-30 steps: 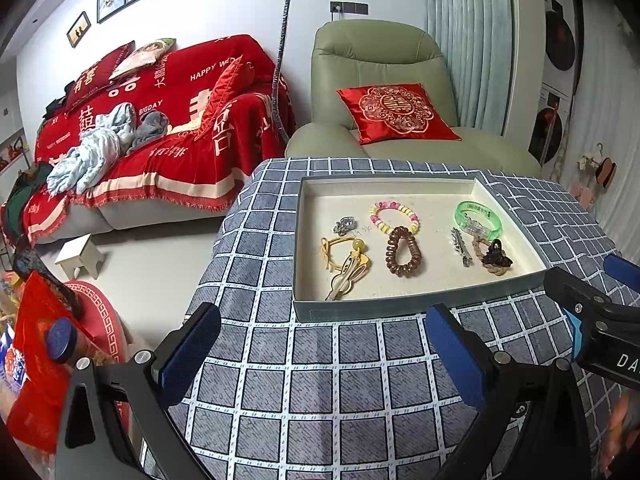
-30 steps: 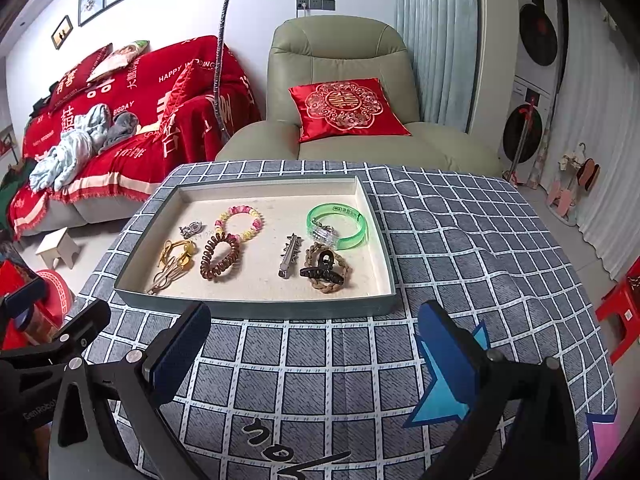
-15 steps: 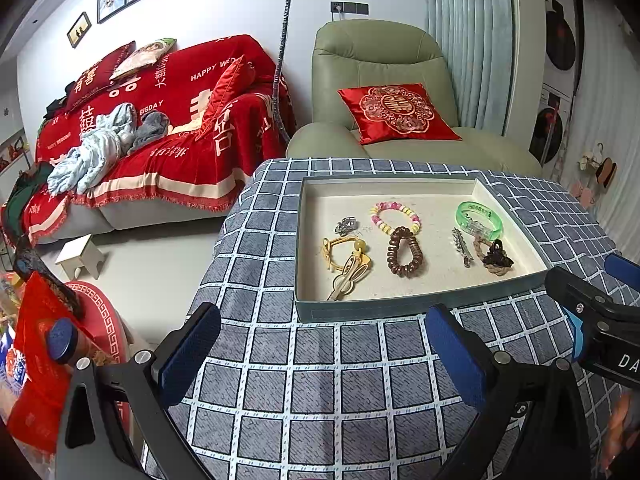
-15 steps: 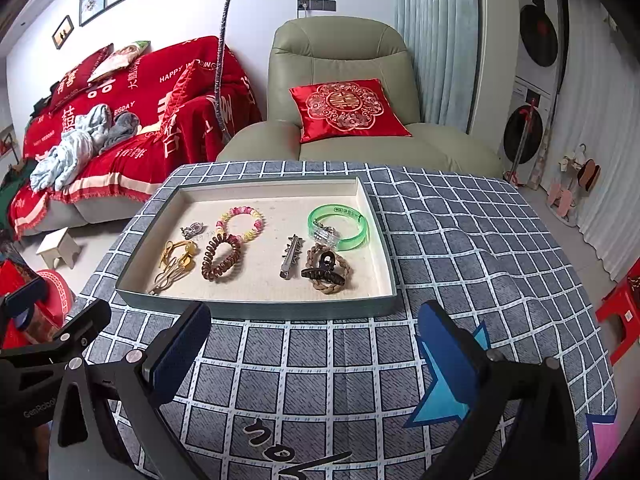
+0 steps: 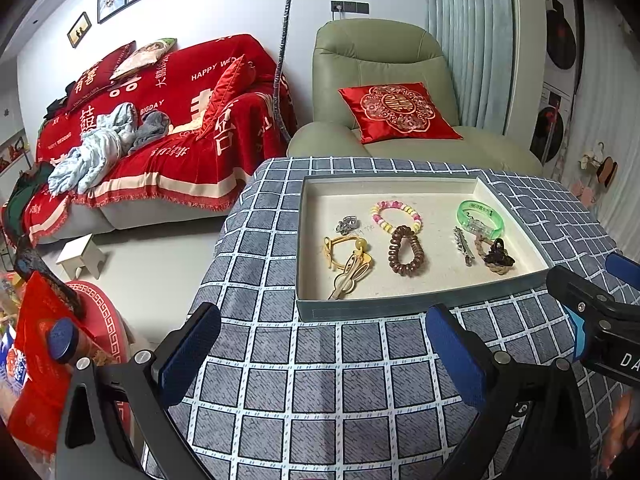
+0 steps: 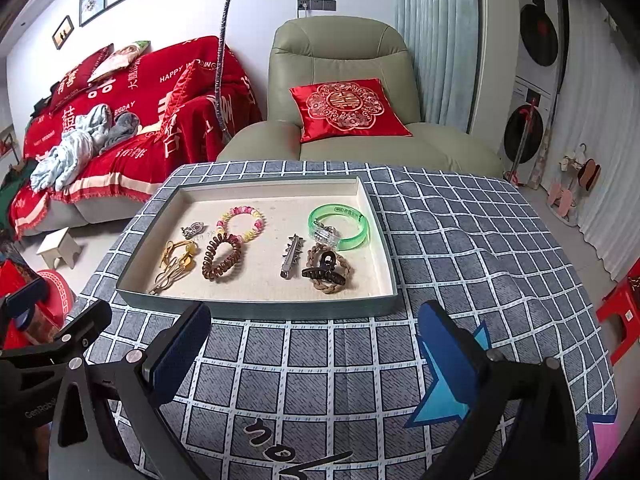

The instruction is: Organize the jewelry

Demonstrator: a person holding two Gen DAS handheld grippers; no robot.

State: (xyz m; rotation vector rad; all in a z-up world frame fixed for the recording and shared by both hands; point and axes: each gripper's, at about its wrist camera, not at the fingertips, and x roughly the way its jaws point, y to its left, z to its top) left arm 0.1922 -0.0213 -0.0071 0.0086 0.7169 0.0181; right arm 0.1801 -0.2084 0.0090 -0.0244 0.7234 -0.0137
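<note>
Nothing moved; star stickers [image 6: 448,376] right-view only

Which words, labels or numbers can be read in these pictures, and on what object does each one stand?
"HAPPY WEDDING": red sofa throw, white letters.
"BIGDAY": the same throw, lower down.
"DA": right gripper body, cut off by the frame edge.
"GenRob": left gripper body, faint and cut off.
Large white Chinese characters on the throw: not read with certainty.
Print on the green bangle: too small to read.
</note>
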